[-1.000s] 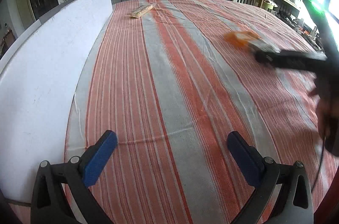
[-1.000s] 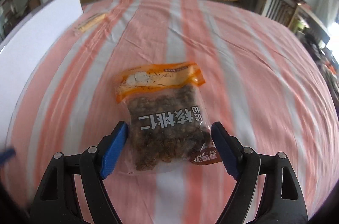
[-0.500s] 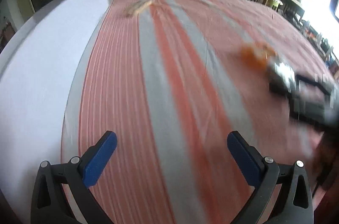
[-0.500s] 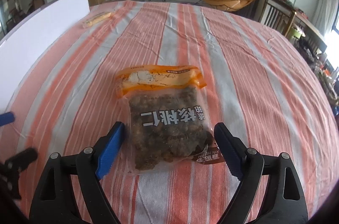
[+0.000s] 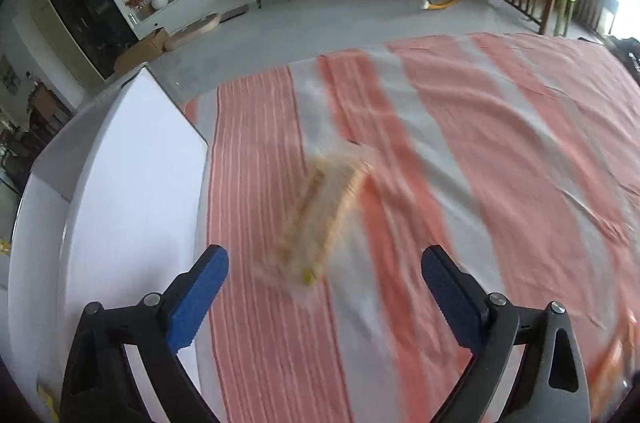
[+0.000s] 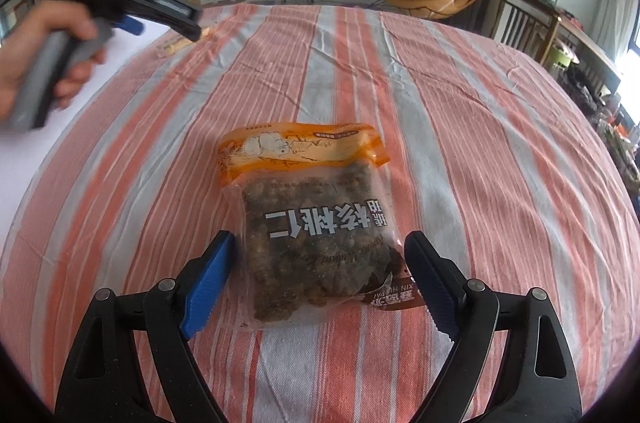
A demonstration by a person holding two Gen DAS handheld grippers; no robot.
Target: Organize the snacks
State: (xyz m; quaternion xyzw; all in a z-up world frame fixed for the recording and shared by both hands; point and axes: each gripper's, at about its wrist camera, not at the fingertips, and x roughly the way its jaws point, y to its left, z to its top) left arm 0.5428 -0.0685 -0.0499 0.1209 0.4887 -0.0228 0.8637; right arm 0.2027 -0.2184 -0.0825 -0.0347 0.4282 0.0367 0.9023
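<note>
A: Right wrist view showed the right hand-held gripper (image 6: 316, 281) with its jaws wide, having just been opening a little. The walnut bag (image 6: 310, 223) lay flat on the striped counter (image 6: 460, 111), its near end between the blue pads (image 6: 208, 279), which stood clear of it on both sides.

B: How was the bag expected to handle?

A: Judged as a soft, clear film pouch packed with loose kernels: moderately heavy for its size, lumpy, likely to sag if lifted by one corner, and the film could be slippery. The orange header strip at the far end looked flat and thin; a pinch across the filled body near its lower end seemed the firmer hold.

B: And the left side?

A: The left hand-held gripper (image 5: 322, 289) was also wide, its jaws having just been closing slightly, with nothing pressed between them. A pale, long biscuit packet (image 5: 320, 211), blurred, lay on the cloth just ahead of the pads, beside the white board (image 5: 132, 191). It appeared light and brittle inside; a gentle grip across its narrow width was advised.
</note>
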